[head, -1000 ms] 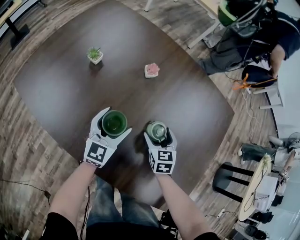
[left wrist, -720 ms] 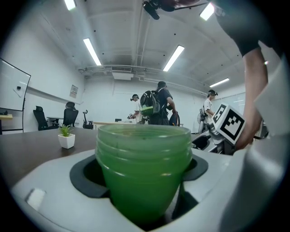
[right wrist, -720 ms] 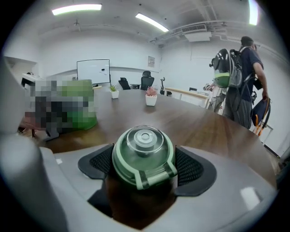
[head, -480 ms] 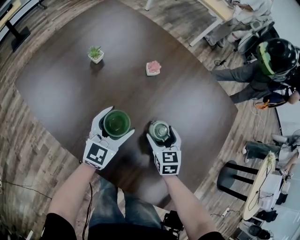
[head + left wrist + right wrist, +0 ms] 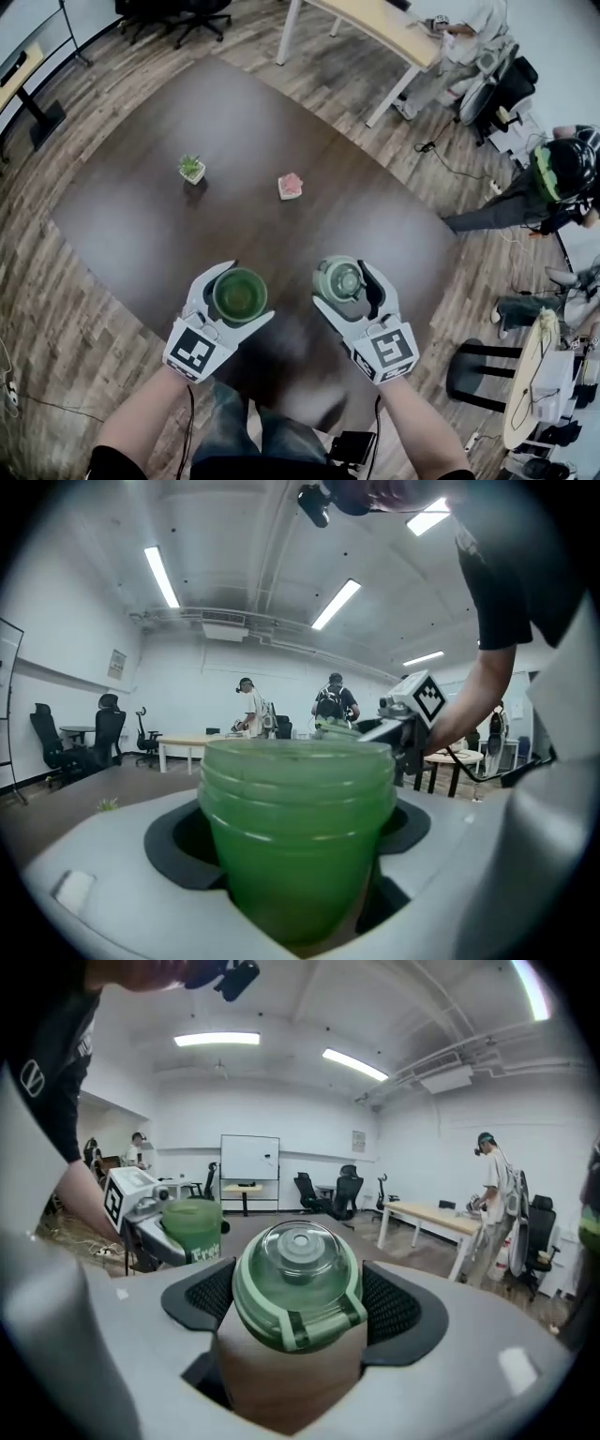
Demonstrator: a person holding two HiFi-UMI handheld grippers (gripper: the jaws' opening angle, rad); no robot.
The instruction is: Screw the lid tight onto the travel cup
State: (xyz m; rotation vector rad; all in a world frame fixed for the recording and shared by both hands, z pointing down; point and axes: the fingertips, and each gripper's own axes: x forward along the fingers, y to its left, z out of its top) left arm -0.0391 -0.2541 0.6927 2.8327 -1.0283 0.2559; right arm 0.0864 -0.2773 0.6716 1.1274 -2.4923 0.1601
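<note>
Landmark: a dark brown table (image 5: 234,131) on wood-plank flooring, seen from above in the head view.
Potted plant: a small green plant in a white pot (image 5: 192,170) stood on the table's far left part, well apart from both grippers.
Left gripper: the left gripper (image 5: 242,292) was over the table's near edge, on its left side. Its jaws were spread wide and clamped on the cup's sides.
Travel cup: the translucent green travel cup (image 5: 295,836) stood upright between those jaws. Its threaded mouth was open and carried no lid.
Pink pot: a small white pot with a pink top (image 5: 291,186) stood near the table's middle, right of the plant.
Lid: the pale green lid with a clear dome (image 5: 297,1283) was over the table's near edge on its right side. It was apart from the cup and not yet on it.
Right gripper: the right gripper (image 5: 349,286) had its jaws wide, and the dark pads pinched the lid from both sides.
Stool: a dark stool (image 5: 473,370) stood on the floor off the table's right corner.
Person: someone in green-and-black headgear (image 5: 562,173) was on the floor beyond the table's right side.
</note>
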